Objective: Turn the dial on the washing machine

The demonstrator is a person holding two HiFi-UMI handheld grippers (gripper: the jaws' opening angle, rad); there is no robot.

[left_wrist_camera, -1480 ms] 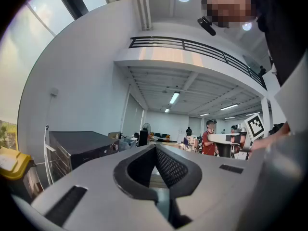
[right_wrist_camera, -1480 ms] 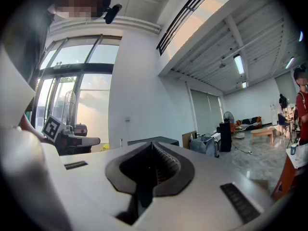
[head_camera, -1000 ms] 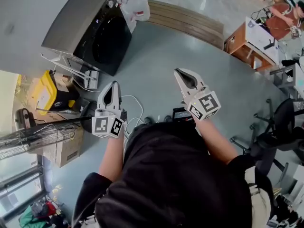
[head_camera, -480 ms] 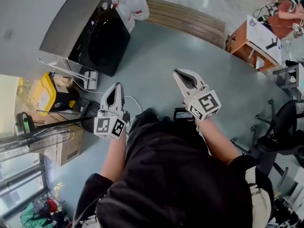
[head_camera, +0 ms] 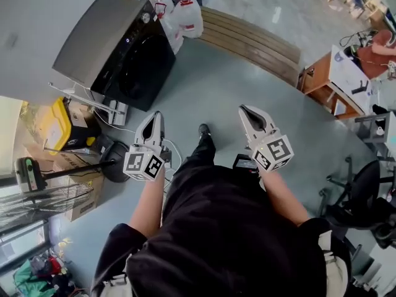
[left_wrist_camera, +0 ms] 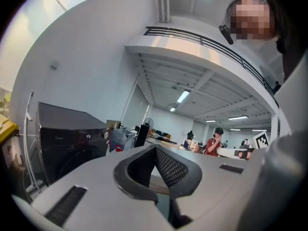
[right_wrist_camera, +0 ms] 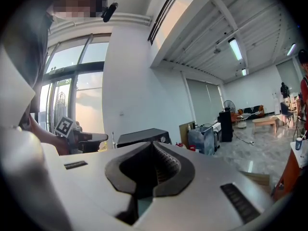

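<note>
Left tongs (head_camera: 157,114), right tongs (head_camera: 243,109) neared washing machine (head_camera: 105,39), seemingly well ahead

Operator and hand-held grippers
Black short-sleeved top (head_camera: 216,228); black shoe (head_camera: 203,129); left gripper (head_camera: 156,115) and right gripper (head_camera: 243,109) pale grey, black-lined; black-and-white marker cube (head_camera: 143,164) on each.

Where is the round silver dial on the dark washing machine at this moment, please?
In the head view the dial sits upper left, on the washing machine's top front corner, right beside the white jugs with red caps.
</note>
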